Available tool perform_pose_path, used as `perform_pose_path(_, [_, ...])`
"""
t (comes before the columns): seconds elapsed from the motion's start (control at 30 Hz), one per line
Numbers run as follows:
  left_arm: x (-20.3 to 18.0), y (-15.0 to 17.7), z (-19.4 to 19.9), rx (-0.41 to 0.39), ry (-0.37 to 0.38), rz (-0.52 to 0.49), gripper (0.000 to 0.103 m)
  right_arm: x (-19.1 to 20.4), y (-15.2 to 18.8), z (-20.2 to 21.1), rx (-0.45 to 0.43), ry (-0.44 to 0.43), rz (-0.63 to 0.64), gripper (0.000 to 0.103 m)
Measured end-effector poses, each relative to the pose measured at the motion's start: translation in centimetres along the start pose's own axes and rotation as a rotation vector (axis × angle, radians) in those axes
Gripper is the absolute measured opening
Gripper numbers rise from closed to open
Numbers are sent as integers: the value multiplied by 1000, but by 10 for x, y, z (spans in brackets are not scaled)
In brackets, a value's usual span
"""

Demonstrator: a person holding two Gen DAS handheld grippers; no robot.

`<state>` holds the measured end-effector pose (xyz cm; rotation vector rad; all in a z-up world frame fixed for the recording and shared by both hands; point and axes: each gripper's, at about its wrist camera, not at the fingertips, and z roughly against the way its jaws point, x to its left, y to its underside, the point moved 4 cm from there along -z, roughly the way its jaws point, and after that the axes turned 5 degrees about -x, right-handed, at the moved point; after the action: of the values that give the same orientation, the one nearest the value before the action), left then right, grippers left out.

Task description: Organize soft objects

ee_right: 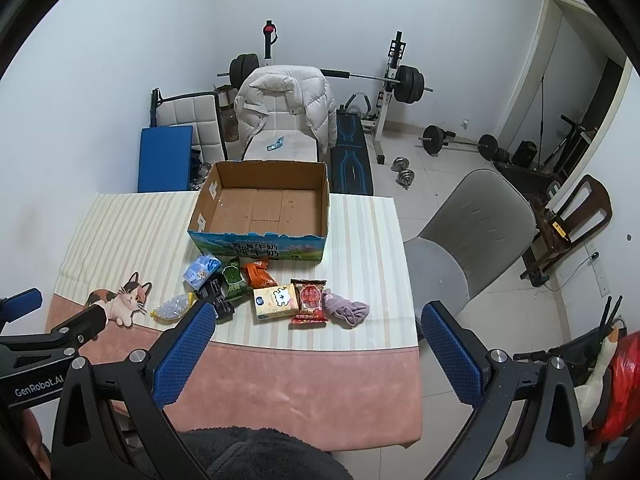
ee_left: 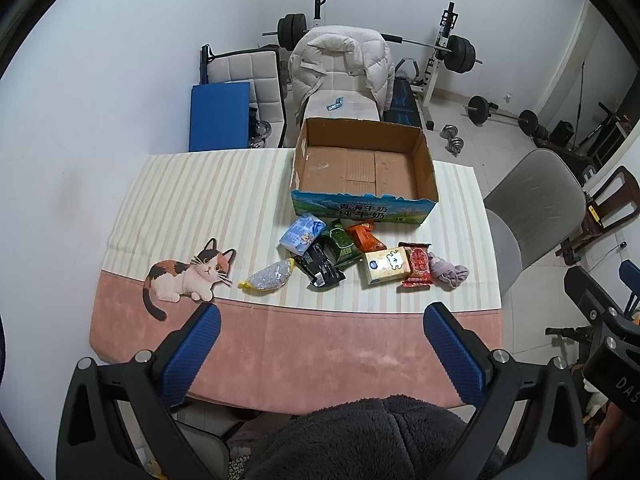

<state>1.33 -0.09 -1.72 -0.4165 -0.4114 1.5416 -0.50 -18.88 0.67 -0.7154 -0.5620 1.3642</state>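
An open cardboard box [ee_left: 362, 200] [ee_right: 256, 246] stands at the table's far side, nothing inside. In front of it lies a cluster of soft packs: a blue tissue pack [ee_left: 302, 232], green [ee_left: 342, 244], orange [ee_left: 365, 236] and black [ee_left: 322, 266] packets, a yellow-white tissue pack [ee_left: 386, 266] [ee_right: 276, 302], a red snack bag [ee_left: 418, 268] [ee_right: 310, 300], a mauve cloth [ee_left: 450, 272] [ee_right: 346, 306] and a clear beaded pouch [ee_left: 268, 278] [ee_right: 172, 308]. My left gripper [ee_left: 322, 314] and right gripper [ee_right: 320, 314] both hover open above the near table edge, holding nothing.
The table carries a striped and pink cloth [ee_left: 304, 352] with a cat print [ee_left: 188, 272]. A grey chair [ee_left: 532, 208] stands to the right, a jacket-draped chair [ee_left: 340, 68] behind the box. Weights and a bench fill the floor beyond. A dark fleece sleeve [ee_left: 360, 440] lies below.
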Motion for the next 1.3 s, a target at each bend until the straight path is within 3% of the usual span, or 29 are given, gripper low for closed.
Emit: perform_pose_path(1.3, [2,-2,2,-34,-4,13,103,6,-6,6,-25,-8,10,103])
